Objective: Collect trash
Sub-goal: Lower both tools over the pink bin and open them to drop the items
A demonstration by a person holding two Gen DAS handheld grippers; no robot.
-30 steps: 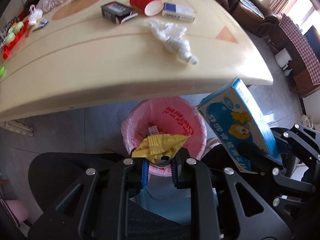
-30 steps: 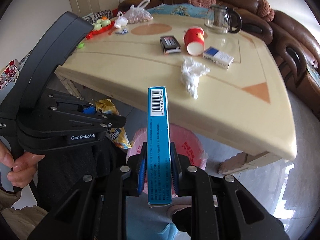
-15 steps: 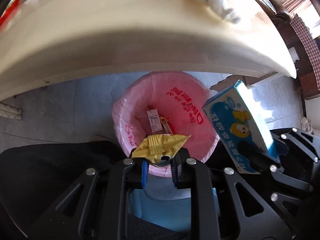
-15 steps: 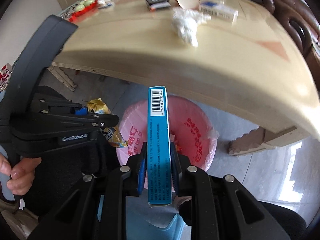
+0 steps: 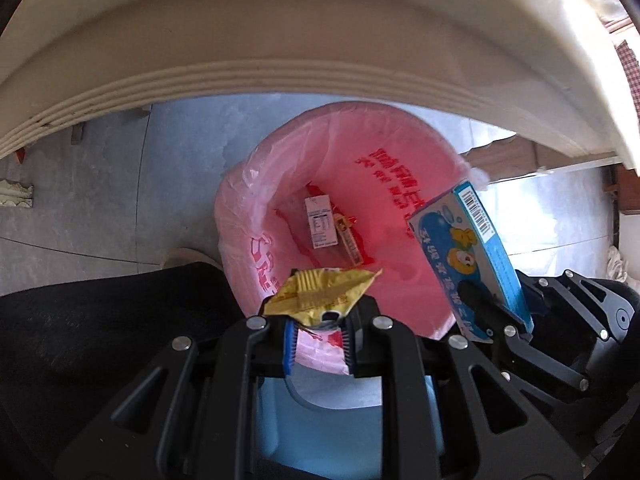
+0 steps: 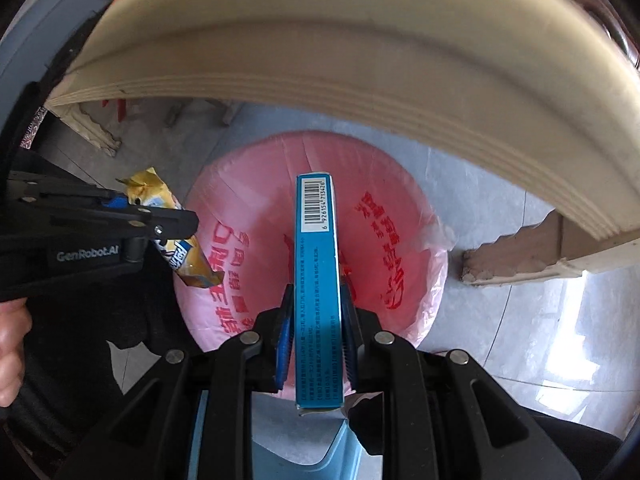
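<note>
Left wrist: left hand-held gripper (image 5: 318,338) pinches yellow wrapper (image 5: 320,294); right hand-held gripper (image 6: 316,332) clamps blue box (image 6: 318,280) over pink-lined bin (image 5: 256,200)

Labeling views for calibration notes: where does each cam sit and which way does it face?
Left wrist: on the left gripper, looking down past the table edge into the pink-lined bin; its fingers pinch a yellow wrapper; the right gripper shows at right.
Right wrist: on the right gripper, facing down into the same bin; its fingers clamp a blue box; the left gripper and the person's hand show at left.
Shared: bin, table edge, wrapper, box, each other's gripper.
</note>
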